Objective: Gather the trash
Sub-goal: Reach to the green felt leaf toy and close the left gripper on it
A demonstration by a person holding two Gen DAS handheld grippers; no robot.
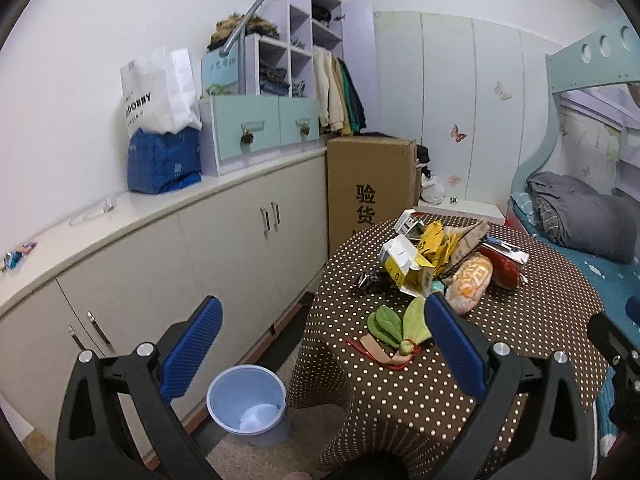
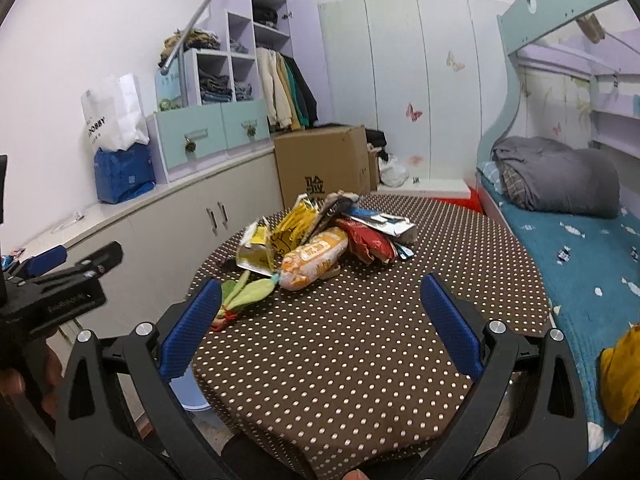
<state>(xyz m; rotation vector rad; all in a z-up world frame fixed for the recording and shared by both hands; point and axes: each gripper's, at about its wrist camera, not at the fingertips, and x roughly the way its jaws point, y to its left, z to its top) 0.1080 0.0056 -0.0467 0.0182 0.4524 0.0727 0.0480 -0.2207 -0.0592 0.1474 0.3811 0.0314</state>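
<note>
A pile of trash lies on the round polka-dot table (image 1: 420,392) (image 2: 340,352): a torn yellow carton (image 1: 404,264) (image 2: 256,248), an orange snack bag (image 1: 470,278) (image 2: 314,260), a red wrapper (image 1: 504,270) (image 2: 368,244), a small dark wrapper (image 1: 370,280) and a green leaf-shaped item (image 1: 400,326) (image 2: 248,290). A light blue bin (image 1: 248,404) stands on the floor left of the table. My left gripper (image 1: 320,344) is open and empty, above the bin and the table's left edge. My right gripper (image 2: 320,328) is open and empty over the near part of the table.
A long beige cabinet (image 1: 160,264) runs along the left wall with a blue bag (image 1: 164,160) and white bag on it. A cardboard box (image 1: 370,180) stands behind the table. A bunk bed (image 2: 580,248) lies to the right.
</note>
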